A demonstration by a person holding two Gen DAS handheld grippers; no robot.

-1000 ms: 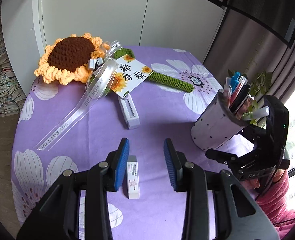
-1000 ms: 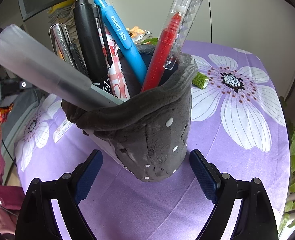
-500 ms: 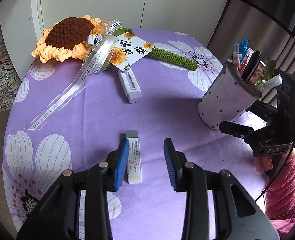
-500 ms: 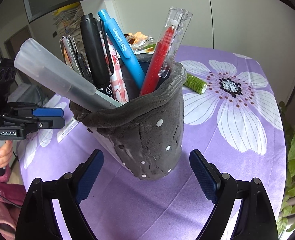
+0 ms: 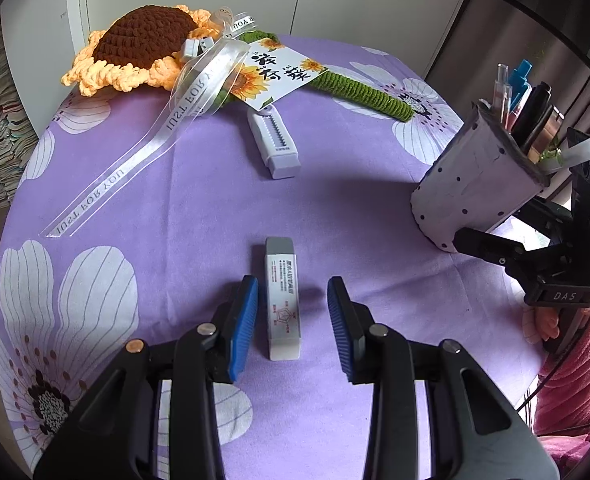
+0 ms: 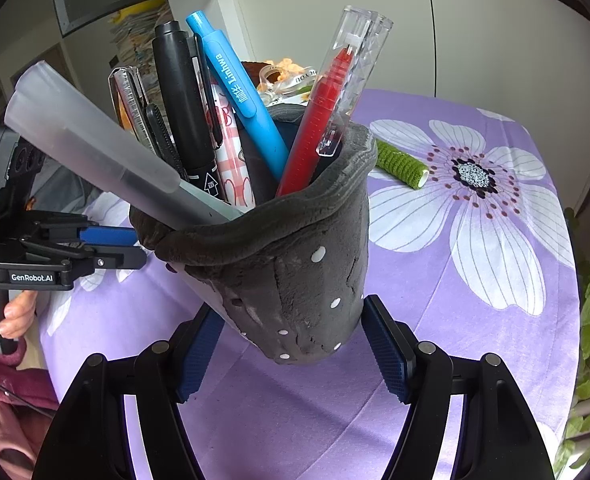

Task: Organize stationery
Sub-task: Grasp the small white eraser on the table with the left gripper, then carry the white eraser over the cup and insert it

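The left gripper (image 5: 293, 328) is spread, with its two blue pads on either side of a white eraser (image 5: 282, 300) that lies flat on the purple flowered tablecloth (image 5: 183, 208); the pads do not touch the eraser, and there is a clear gap on each side. The eraser has a grey end that points away from the gripper. Further back on the cloth lies a second pale stationery piece with a toothed strip (image 5: 274, 140), well apart from the eraser, and behind it a crocheted sunflower (image 5: 139, 46) with a green stem, a printed card (image 5: 281, 74) and a clear ribbon (image 5: 135, 164). The right gripper (image 6: 291, 354) holds the grey dotted pen holder (image 6: 295, 272) near its bottom, its blue pads pressed against both sides, and the holder is tilted toward the left gripper. In the holder stand a blue pen (image 6: 239, 100), a red pen with a clear cap (image 6: 327, 120), a black marker (image 6: 183, 100), a pink checked pen (image 6: 229, 148) and a frosted grey tube (image 6: 107, 152). In the left wrist view the holder (image 5: 479, 184) is at the right side of the table, well apart from the eraser.
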